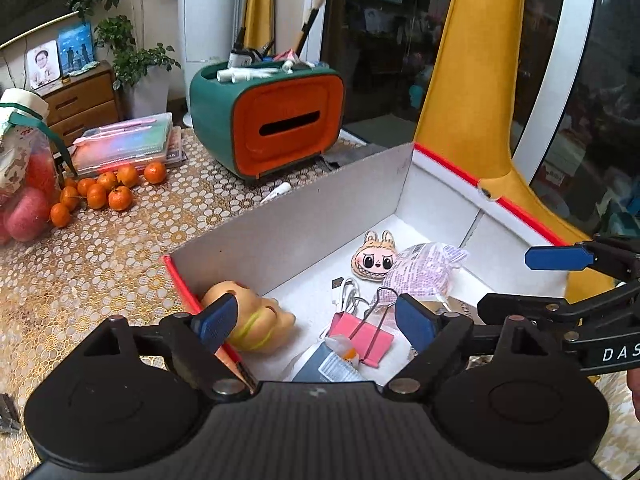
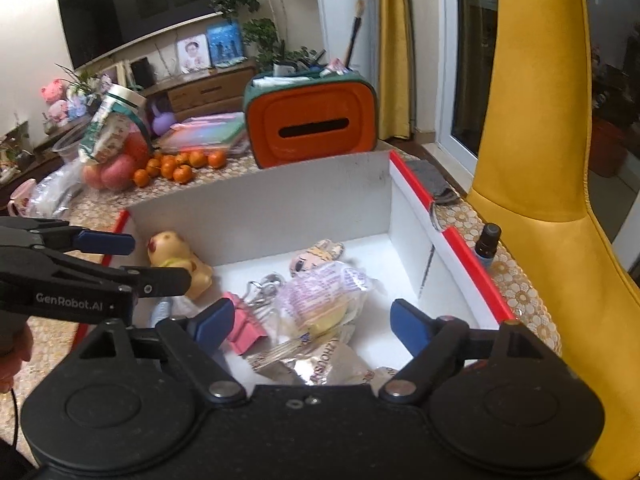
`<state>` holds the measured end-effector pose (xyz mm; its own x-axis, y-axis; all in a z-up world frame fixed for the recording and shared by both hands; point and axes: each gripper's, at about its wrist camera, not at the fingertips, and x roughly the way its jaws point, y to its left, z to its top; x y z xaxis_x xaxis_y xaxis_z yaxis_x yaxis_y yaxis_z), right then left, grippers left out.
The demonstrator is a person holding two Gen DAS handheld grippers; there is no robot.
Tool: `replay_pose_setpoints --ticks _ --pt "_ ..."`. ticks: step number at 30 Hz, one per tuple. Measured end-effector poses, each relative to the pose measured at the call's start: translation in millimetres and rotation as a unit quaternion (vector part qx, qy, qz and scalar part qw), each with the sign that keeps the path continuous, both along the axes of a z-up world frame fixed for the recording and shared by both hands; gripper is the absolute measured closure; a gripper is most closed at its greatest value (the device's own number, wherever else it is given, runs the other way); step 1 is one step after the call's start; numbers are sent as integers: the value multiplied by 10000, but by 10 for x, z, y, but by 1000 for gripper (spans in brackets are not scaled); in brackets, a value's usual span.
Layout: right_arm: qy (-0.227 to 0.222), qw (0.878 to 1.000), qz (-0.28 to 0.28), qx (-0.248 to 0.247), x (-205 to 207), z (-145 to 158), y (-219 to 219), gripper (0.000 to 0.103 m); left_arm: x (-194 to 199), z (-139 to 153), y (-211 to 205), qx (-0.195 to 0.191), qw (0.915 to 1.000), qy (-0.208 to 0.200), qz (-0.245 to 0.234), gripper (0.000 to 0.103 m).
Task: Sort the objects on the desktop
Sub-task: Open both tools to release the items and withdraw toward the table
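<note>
A white box with red rims (image 1: 288, 236) (image 2: 256, 216) sits on the lace-patterned table. Inside lie a tan squishy toy (image 1: 256, 320) (image 2: 180, 260), a cartoon-face plush charm (image 1: 374, 258) (image 2: 316, 258), a clear snack bag (image 1: 424, 268) (image 2: 324, 296), a pink binder clip (image 1: 366, 338) (image 2: 246, 334), a white cable (image 1: 348, 292) and foil wrappers (image 2: 320, 364). My left gripper (image 1: 316, 326) hovers open over the box's near end, nothing between its blue pads. My right gripper (image 2: 312, 322) stands open above the snack bag, holding nothing.
A green and orange organiser (image 1: 280, 120) (image 2: 312, 120) with brushes stands behind the box. Mandarins (image 1: 104, 192) (image 2: 180, 166), a fruit bag (image 1: 24, 184) and a clear pen case (image 1: 128, 144) lie left. A small dark bottle (image 2: 488, 242) stands right of the box, beside a yellow chair (image 2: 540, 160).
</note>
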<state>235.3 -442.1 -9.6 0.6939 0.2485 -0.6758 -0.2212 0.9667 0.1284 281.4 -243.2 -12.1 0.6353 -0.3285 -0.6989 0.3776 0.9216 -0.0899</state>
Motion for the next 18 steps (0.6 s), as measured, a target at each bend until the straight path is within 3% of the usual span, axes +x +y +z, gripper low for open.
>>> replay_pose_setpoints --ticks 4,12,18 --pt "-94 9999 32 99 -109 100 -2 15 -125 105 113 -177 9998 -90 65 2" --pt "-252 9993 97 259 -352 270 96 11 -466 296 401 -459 9985 -243 153 2" --pt "-443 9987 230 98 -578 394 315 8 -788 443 693 -626 9972 -375 164 0"
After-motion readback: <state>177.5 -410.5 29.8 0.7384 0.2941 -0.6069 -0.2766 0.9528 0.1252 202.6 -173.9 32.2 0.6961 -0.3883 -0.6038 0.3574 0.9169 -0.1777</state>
